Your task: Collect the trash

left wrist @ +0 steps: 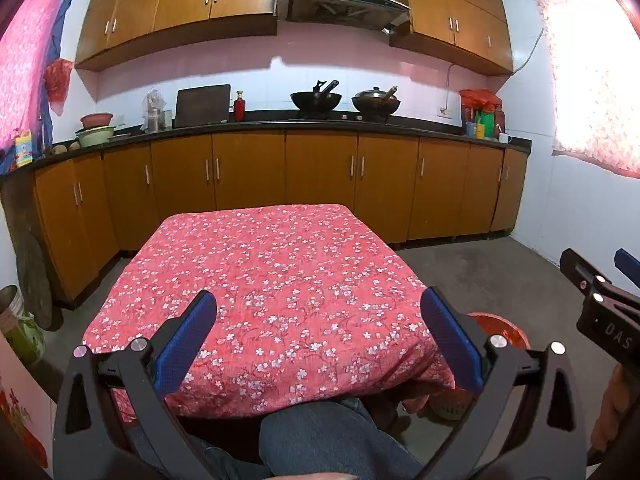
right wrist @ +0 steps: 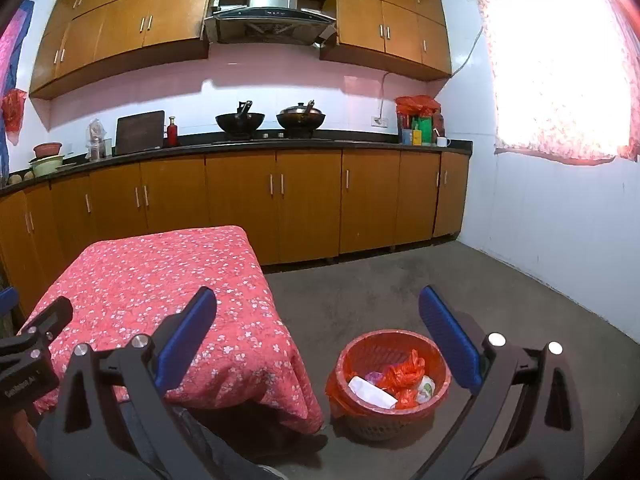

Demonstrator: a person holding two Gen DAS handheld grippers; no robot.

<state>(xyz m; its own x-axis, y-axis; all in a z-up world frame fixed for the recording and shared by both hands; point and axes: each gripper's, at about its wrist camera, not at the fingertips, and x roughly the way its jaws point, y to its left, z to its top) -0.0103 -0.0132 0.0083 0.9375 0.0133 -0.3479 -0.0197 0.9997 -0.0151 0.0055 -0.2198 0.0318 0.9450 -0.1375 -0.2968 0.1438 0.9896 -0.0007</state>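
A red plastic waste basket (right wrist: pixel 352 364) lined with a red bag stands on the floor right of the table. Inside it lie a white wrapper (right wrist: pixel 370 392), a crumpled red bag (right wrist: pixel 404 372) and a pale round wad (right wrist: pixel 425 388). In the left wrist view only the basket's rim (left wrist: pixel 498 330) shows behind the table corner. My left gripper (left wrist: pixel 318 320) is open above the near edge of the table (left wrist: pixel 276 276), nothing between its blue fingers. My right gripper (right wrist: pixel 318 318) is open too, held over the table corner and the basket. No trash is visible on the red flowered cloth.
Brown kitchen cabinets (right wrist: pixel 280 200) run along the far wall, with two woks (right wrist: pixel 298 118) on the counter. A person's denim-clad knees (left wrist: pixel 320 436) sit under the table's near edge. Bare grey floor (right wrist: pixel 440 276) stretches to the right toward the white wall.
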